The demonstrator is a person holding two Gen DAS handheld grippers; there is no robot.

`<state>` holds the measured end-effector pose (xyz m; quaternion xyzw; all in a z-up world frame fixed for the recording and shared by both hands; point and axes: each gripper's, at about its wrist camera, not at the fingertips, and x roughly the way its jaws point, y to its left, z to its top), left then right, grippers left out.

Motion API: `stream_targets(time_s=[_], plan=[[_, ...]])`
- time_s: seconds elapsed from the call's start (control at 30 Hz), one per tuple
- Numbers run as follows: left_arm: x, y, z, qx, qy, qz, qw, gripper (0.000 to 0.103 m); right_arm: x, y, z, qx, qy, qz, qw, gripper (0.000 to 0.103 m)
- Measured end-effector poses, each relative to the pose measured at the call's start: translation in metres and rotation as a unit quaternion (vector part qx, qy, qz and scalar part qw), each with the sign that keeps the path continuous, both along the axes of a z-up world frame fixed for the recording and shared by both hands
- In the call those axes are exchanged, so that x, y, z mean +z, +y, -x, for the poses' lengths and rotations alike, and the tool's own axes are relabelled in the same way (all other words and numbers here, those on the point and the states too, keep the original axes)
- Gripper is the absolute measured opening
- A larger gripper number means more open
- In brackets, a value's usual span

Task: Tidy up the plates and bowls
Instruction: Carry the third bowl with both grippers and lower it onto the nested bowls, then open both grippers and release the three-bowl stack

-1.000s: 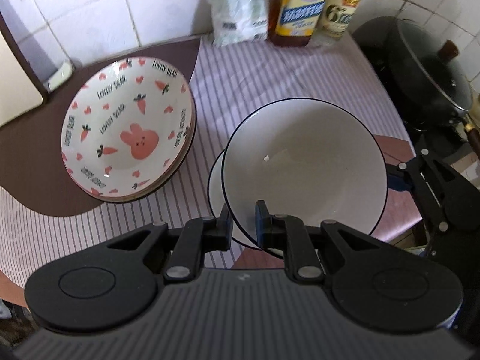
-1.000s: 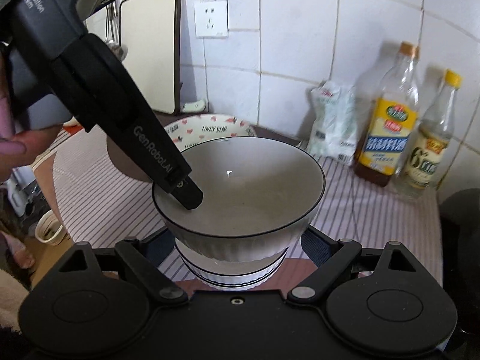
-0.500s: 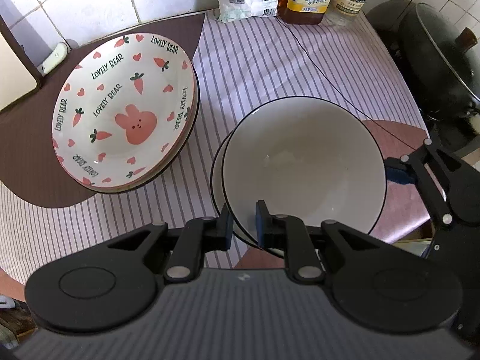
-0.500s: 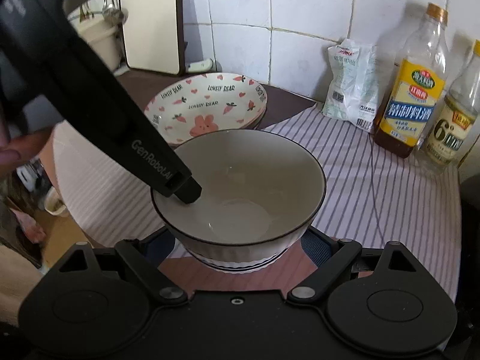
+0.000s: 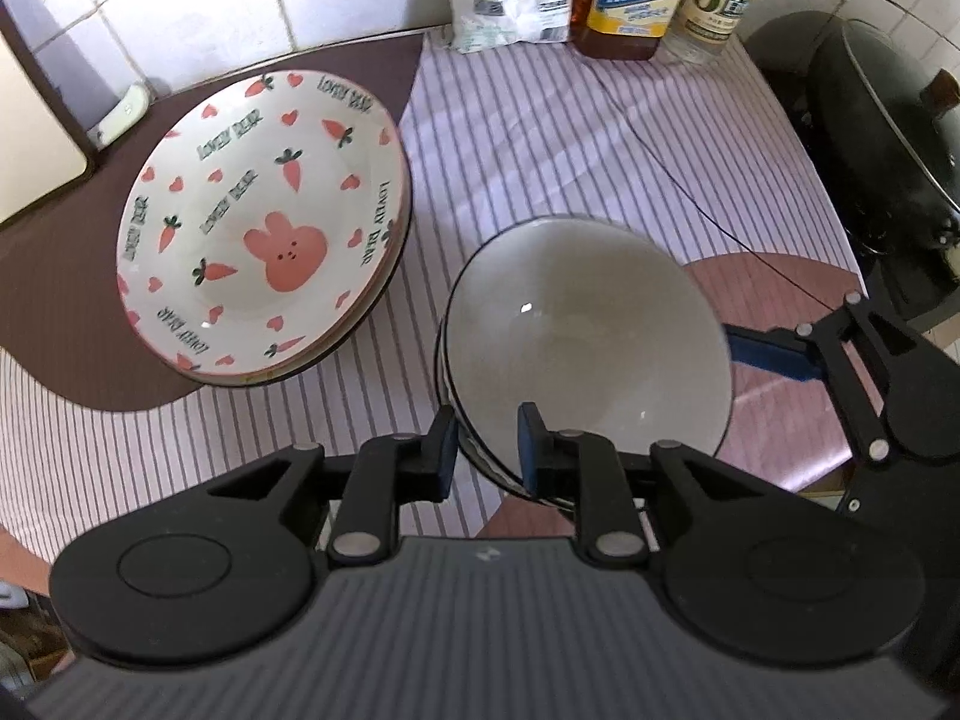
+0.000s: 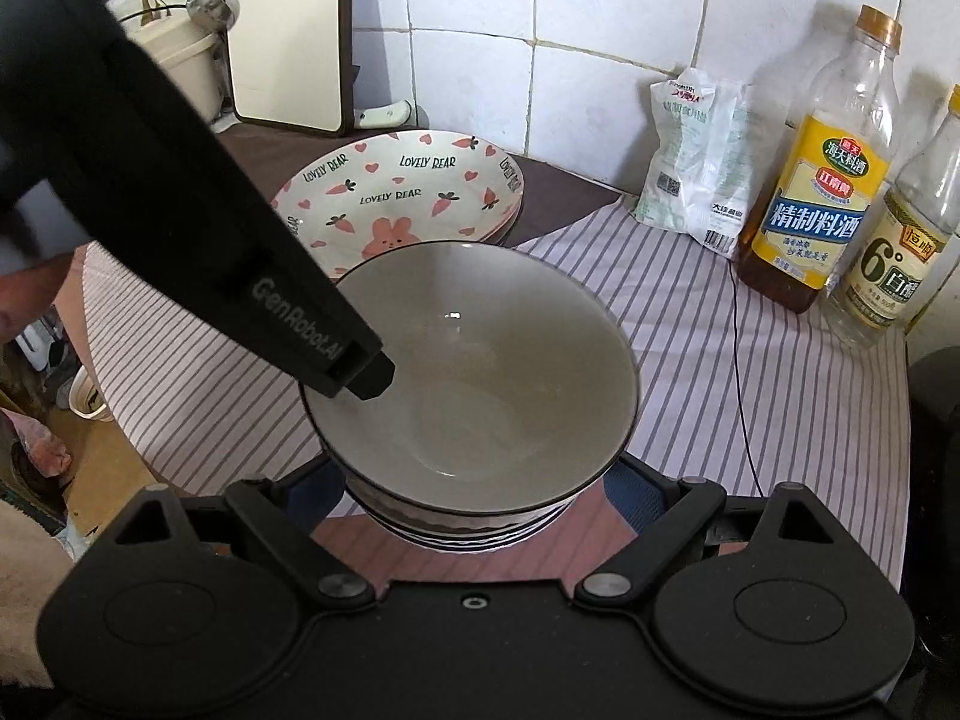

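Note:
A white bowl with a dark rim [image 5: 585, 330] [image 6: 480, 372] sits nested in another like bowl on the striped cloth. My left gripper [image 5: 485, 450] has opened a little; its fingers straddle the bowl's near rim, one inside and one outside. My right gripper [image 6: 474, 480] is open wide, its blue-padded fingers [image 6: 636, 486] on either side of the bowl stack's base, apart from it. A stack of rabbit-and-carrot plates [image 5: 264, 228] [image 6: 408, 198] lies to the left of the bowls.
A white bag [image 6: 696, 156], a cooking-wine bottle [image 6: 822, 180] and a vinegar bottle [image 6: 906, 240] stand by the tiled wall. A black lidded wok [image 5: 882, 144] sits to the right. A cutting board [image 6: 282, 30] leans at the back left.
The left gripper lowered the white bowl into the one beneath, then loosened its fingers on the rim. The right gripper stayed open around the stack.

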<state>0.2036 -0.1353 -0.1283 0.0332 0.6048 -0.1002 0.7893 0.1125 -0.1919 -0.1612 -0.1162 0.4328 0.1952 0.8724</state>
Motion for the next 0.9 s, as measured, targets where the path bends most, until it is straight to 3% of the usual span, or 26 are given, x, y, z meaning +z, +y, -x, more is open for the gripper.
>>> stream_targets(time_s=[0.3, 0.57, 0.9], plan=[[0.007, 0.012, 0.009, 0.011, -0.017, 0.027, 0.9994, 0.019, 0.000, 0.007, 0.005, -0.013, -0.003, 0.010, 1.000, 0.095], [0.032, 0.033, 0.024, 0.015, -0.058, 0.084, 0.9947, 0.019, 0.006, 0.008, 0.017, -0.037, -0.017, 0.016, 0.999, 0.096], [0.055, 0.058, 0.070, -0.008, -0.100, 0.124, 0.9872, 0.019, 0.027, 0.007, 0.068, -0.079, -0.064, -0.042, 0.994, 0.096]])
